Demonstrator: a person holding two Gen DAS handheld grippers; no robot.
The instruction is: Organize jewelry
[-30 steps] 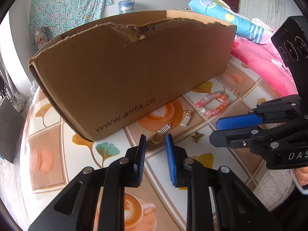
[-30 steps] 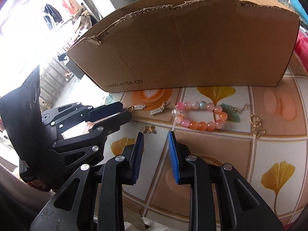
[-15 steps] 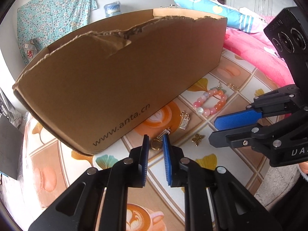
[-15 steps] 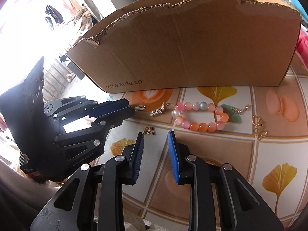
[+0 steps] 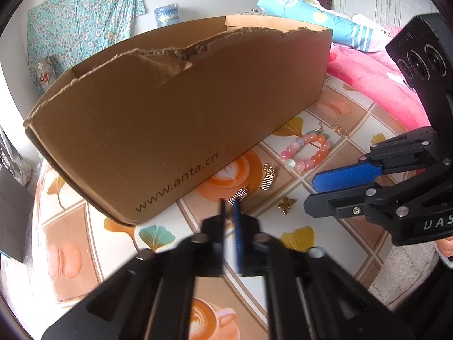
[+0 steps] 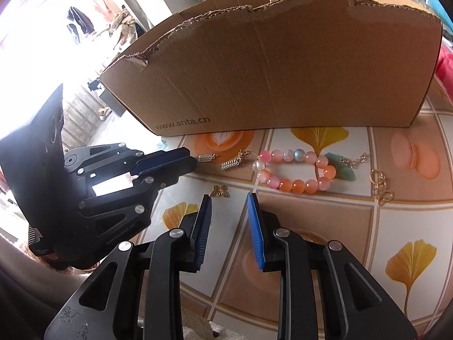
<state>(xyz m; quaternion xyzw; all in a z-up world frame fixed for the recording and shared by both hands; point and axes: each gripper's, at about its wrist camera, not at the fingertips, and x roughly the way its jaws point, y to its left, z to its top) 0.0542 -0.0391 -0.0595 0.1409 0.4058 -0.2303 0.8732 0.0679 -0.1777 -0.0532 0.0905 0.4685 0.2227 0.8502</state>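
Left tool (image 5: pixel 230 212), just pressed together at a gold ring now hidden; right tool (image 6: pixel 229 221) spread, empty. Risk: the thin ring slips free when lifted toward the cardboard box (image 5: pixel 181 107).

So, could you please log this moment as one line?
left gripper: jaws just closed on silver earring | right gripper: open, empty | beaded bracelet: on table

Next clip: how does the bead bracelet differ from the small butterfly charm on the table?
The bead bracelet is a loop of pink and orange beads; the butterfly charm is one bronze-coloured metal piece. The bracelet is much larger than the charm. Both lie flat on the patterned table, neither gripped.
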